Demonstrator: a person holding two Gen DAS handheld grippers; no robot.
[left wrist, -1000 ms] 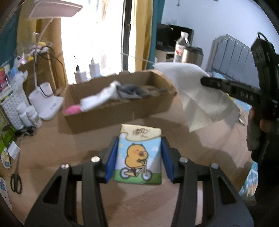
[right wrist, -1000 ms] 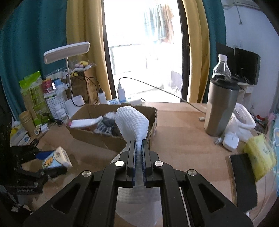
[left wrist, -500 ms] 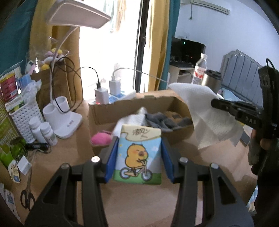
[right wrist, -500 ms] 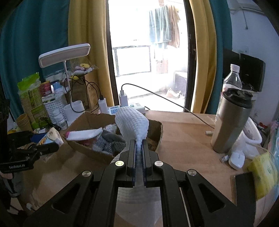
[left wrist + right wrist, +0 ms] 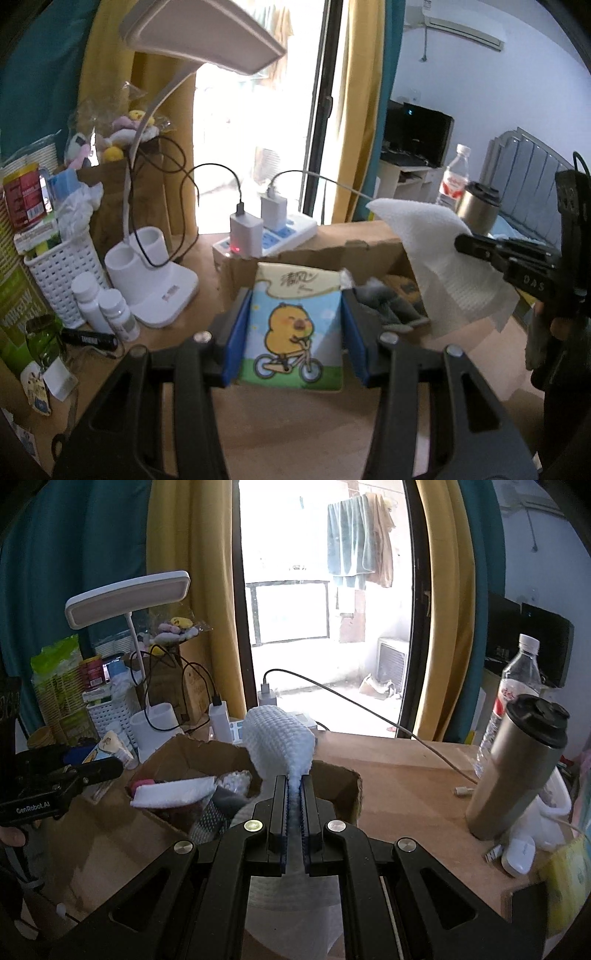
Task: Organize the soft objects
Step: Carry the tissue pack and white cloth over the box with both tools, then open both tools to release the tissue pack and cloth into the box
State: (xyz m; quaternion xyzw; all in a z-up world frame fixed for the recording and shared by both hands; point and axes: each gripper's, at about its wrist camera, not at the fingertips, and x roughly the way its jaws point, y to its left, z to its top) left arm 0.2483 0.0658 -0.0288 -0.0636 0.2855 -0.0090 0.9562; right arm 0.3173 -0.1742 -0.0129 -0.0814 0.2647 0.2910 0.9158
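Sunlight pours through the window behind a cluttered wooden counter [image 5: 406,775], where a cardboard box [image 5: 343,786] already holds a white sock [image 5: 173,796] and grey cloth [image 5: 388,302]. My left tongs [image 5: 293,328] are partly spread and clamped on both sides of a tissue pack [image 5: 295,325] printed with a yellow cartoon animal on a bicycle, held in the air in front of the box. My right tongs [image 5: 294,805] are pinched tight on a white paper towel [image 5: 280,742], which bulges above them over the box's near edge.
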